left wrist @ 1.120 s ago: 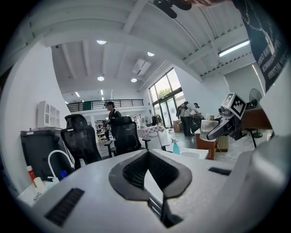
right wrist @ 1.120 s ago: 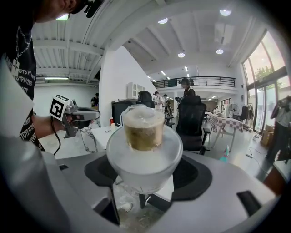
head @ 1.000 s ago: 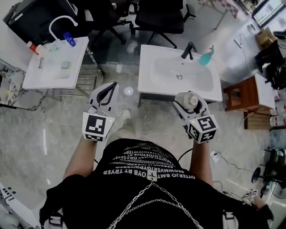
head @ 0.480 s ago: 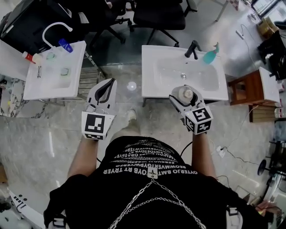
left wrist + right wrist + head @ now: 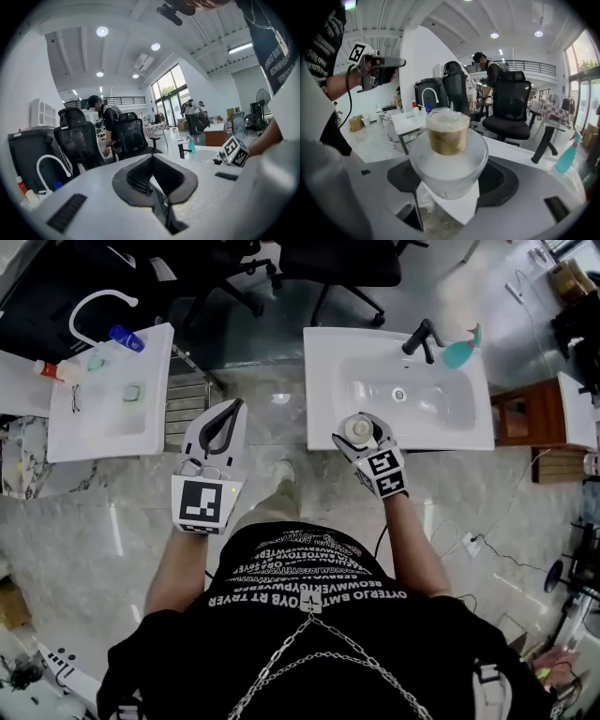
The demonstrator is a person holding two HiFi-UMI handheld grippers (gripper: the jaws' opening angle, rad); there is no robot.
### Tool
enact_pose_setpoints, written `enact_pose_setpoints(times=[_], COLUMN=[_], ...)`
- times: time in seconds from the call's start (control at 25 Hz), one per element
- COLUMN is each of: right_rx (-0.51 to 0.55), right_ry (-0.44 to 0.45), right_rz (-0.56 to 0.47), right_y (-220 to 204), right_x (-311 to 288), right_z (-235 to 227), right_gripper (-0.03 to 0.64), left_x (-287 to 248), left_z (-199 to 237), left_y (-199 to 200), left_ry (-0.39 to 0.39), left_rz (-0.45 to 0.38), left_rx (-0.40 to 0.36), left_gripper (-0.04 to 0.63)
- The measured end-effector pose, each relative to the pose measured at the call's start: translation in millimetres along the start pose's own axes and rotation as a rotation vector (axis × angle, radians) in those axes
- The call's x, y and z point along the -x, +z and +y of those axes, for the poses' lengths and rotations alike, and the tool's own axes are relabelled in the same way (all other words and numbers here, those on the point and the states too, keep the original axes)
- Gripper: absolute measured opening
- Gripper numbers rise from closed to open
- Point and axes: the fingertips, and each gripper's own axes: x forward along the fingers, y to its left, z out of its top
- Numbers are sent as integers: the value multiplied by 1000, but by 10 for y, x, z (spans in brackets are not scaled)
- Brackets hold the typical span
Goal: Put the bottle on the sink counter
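A frosted white bottle (image 5: 357, 430) with a tan cap stands upright between the jaws of my right gripper (image 5: 360, 432), which is shut on it. In the right gripper view the bottle (image 5: 447, 161) fills the middle, a paper label hanging below it. It hangs over the front left edge of the white sink counter (image 5: 323, 381), just short of the basin (image 5: 403, 395). My left gripper (image 5: 228, 418) is held out over the floor to the left, shut and empty; its pads (image 5: 140, 176) meet at the tip.
On the sink counter stand a black faucet (image 5: 422, 337) and a teal spray bottle (image 5: 461, 351). A second white sink counter (image 5: 103, 418) with small bottles stands at the left. Office chairs (image 5: 328, 263) are behind, a wooden side table (image 5: 520, 418) to the right.
My right gripper has carried the bottle forward and left, from over the floor to the sink counter's front edge. The left gripper has stayed about where it was.
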Motion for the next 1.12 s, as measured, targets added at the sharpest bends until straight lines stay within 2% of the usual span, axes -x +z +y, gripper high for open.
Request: enact_pose_setpoints(times=[0.32, 0.56, 0.84, 0.88, 1.12], right_rx=[-53, -22, -18, -16, -40], right_ry=[53, 25, 33, 41, 46], right_rz=[144, 159, 74, 56, 36], right_y=[-716, -933, -906, -894, -949], right_x=[-969, -1259, -1297, -1273, -750], right_z=[155, 186, 234, 251, 223], right_gripper=[331, 331, 334, 352, 374], left_x=[-239, -292, -182, -154, 53], left_z=[241, 376, 395, 391, 290], left_y=[-359, -590, -612, -598, -387], left_ry=[-22, -35, -29, -27, -9], left_rz=[74, 111, 115, 111, 55], left_rx=[15, 19, 30, 32, 31], left_gripper=[6, 6, 6, 6, 6])
